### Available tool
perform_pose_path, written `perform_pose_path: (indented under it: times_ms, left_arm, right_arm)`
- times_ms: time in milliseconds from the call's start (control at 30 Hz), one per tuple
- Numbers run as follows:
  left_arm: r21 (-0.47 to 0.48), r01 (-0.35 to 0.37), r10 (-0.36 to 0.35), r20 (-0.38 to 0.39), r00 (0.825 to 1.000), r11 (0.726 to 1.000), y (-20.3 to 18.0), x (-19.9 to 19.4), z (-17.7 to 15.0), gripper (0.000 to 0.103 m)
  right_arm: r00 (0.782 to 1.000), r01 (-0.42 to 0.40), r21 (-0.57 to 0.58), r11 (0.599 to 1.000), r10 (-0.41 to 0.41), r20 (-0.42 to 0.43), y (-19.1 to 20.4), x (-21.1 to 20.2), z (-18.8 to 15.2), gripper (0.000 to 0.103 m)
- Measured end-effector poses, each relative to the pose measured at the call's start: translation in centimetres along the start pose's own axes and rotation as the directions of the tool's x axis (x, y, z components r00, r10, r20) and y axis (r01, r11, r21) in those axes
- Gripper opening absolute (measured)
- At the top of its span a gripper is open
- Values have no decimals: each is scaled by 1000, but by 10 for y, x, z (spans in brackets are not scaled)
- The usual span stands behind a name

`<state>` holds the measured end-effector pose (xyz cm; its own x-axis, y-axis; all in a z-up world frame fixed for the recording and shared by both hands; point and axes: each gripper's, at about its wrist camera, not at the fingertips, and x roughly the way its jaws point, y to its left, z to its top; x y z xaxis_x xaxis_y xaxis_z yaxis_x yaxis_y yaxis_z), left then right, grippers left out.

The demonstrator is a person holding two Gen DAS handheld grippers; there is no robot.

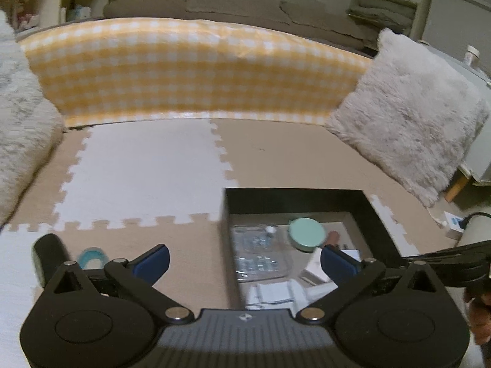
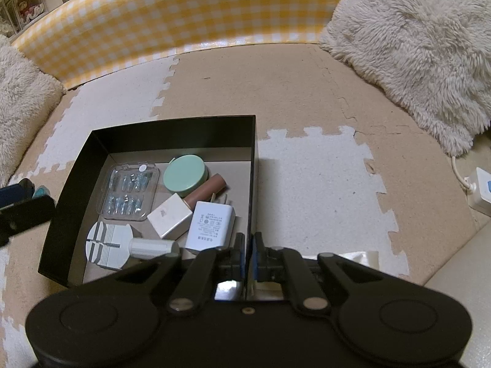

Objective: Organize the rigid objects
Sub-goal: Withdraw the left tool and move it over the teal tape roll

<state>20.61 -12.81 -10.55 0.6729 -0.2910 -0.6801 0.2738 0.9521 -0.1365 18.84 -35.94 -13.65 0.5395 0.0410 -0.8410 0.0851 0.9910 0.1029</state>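
The left tool [image 1: 245, 259] stood wide open with nothing between its blue pads [image 1: 153, 262]. It hung over the foam mat [image 1: 147, 168], its left finger near a black cylinder [image 1: 49, 256] and a teal ring [image 1: 92, 256] that lay on the mat outside the box; the right finger reached over the box's left part. The pads touched none of these things.

The black box [image 2: 172, 128] sat on the mat with its top open. Inside, from left to right in the right wrist view, lay a clear case [image 2: 132, 190] of small blue pieces, a striped white disc [image 2: 107, 245] with a white tube [image 2: 152, 247] across it, a mint round tin [image 2: 185, 176], a white cube [image 2: 168, 219], a brown tube [image 2: 207, 188] and a white charger [image 2: 210, 224] with its prongs up toward the far wall. The cube leaned against the charger, and the brown tube lay just behind both.

The right tool [image 2: 249, 245] was shut, its pads pressed narrow together on the box's right wall [image 2: 253, 165] at the near corner, one finger inside and one outside.

Beyond the mat stood a yellow checked panel [image 1: 196, 70], with a furry cushion [image 1: 408, 116] to its right. A white plug strip [image 2: 481, 193] lay at the far right edge.
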Motion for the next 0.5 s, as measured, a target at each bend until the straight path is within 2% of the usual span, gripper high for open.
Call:
perform_pose_path:
  times_ms: [167,367,500]
  left_arm:
    - [-60,-31,31,9,999,998,33,2,-8,103]
    - [-112,-114,112,-26,993,987,70,17,-25,103]
    - [-134,-126,118,-61,991,983,86,29,-42,103]
  right_arm:
    - [1000,0,0,1000,0,0,0,0,0,5]
    - [1000,0,1,1000,0,0,0,0,0,5]
    - [1000,1,0,1000,-1,0,0,0,0,5]
